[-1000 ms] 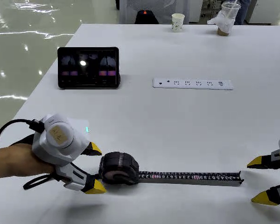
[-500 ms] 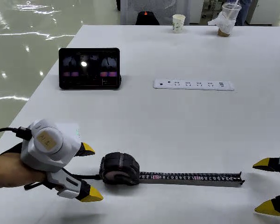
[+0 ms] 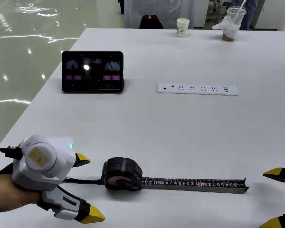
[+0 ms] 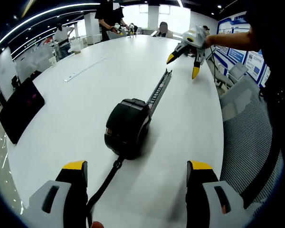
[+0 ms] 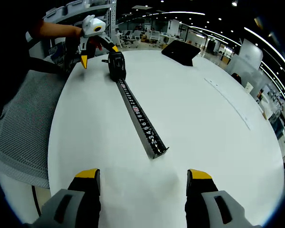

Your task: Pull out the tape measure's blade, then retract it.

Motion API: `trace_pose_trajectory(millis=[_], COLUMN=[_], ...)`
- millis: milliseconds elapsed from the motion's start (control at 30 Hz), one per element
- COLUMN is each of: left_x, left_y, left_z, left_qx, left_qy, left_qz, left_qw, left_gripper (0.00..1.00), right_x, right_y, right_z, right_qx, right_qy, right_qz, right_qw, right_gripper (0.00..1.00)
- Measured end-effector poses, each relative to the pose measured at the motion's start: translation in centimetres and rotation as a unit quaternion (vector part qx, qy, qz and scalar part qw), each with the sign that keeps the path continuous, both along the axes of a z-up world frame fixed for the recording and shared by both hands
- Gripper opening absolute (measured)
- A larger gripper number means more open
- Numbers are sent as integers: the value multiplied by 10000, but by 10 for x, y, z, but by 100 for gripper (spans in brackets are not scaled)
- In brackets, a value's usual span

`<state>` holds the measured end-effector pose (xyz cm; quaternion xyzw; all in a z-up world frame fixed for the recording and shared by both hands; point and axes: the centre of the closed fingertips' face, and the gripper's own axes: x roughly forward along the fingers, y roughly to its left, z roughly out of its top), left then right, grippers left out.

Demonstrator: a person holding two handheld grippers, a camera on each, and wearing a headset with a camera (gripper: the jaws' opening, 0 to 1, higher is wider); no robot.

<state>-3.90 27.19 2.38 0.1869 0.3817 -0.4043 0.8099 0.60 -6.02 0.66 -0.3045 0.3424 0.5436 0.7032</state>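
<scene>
The left gripper (image 3: 90, 188) sits at the near left of the white table (image 3: 180, 128), jaws spread wide and holding nothing. Just to its right, apart from both fingertips, the tape measure's case (image 3: 122, 174) rests on the table. A dark wrist strap (image 3: 80, 181) trails from the case back between the jaws. From the case the blade (image 3: 194, 183) lies flat and drawn out, its long axis running straight across toward the right. Its end hook (image 3: 245, 185) lies near the right gripper (image 3: 274, 198), which is also open, empty and clear of the tip. With nothing touching the blade, a lock probably holds it out. Retracting likely falls to the left gripper, which is nearer the case and looks straight along the blade.
</scene>
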Motion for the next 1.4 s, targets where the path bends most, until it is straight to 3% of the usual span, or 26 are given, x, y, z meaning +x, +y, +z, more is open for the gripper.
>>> trace_pose_trajectory(millis=[367,567,767,1067,1400], left_x=[-6,-9,-10,-18,-26], left_y=[-11,-15,-17,-26,-31], left_z=[6,8,14,16,19], left_qx=[-312,-346,-531,-567,-743], left_qy=[-109,-175,-247,-271,-283], left_qz=[495,585,857,952,1259], left_qw=[9982,9975,9946,9935,9889], left_gripper=[91,95,97,99,99], right_x=[-8,-14,-20,-26,-35], right_y=[1,4,8,16,22], right_z=[-2,1,3,6,17], right_qx=[170,268,358,481,581], right_qy=[122,113,142,238,217], right_qz=[-511,-739,-982,-1232,-1508], right_qw=[9985,9968,9944,9909,9866], right_gripper=[83,92,99,99,99])
